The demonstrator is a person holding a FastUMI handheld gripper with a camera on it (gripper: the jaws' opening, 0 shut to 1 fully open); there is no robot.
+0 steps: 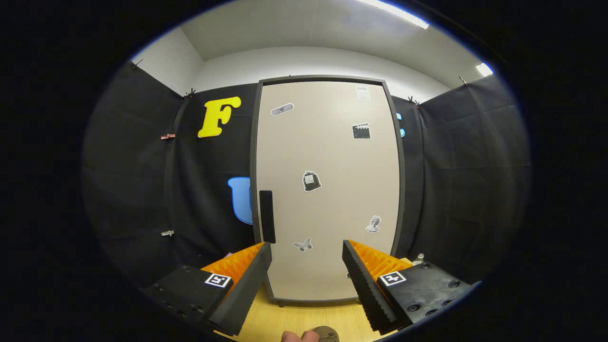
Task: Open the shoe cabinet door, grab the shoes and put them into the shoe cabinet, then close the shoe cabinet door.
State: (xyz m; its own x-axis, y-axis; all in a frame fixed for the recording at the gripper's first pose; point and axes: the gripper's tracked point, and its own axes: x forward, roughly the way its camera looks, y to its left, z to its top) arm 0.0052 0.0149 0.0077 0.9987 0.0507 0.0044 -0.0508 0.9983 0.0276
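Fingertips of a person's hand are showing at the very bottom, just beside a small, round, brownish object that is too cropped to identify. Both are lying below the gap between the fingers of the gripper, which is standing released, its jaws spread wide with nothing between them. Each finger is carrying a ribbed, sawtooth-textured pad on its inner face, a ridged plastic wedge behind it, and a small square marker on the blocky mount.

Beneath the fingers, a pale wood-grain floor is running forward to the foot of the tall beige shoe cabinet door with dark grey frame, which is standing shut and upright just beyond the fingertips. Its panel is looking smooth and matte, with rounded corners. A slim, black, vertical bar handle is sitting near the door's left edge, just above the left finger's tip. Several flat stickers are dotting the panel: a grey butterfly sticker between the two fingers, a black sack-shaped sticker around the middle, a clapperboard sticker higher up, and a small bust-shaped sticker above the right finger.

Black, softly creased cloth walls are enclosing the booth on both sides, held up by small clips. Above them, plain white walls are meeting a pale ceiling, where a bright strip light is glowing.
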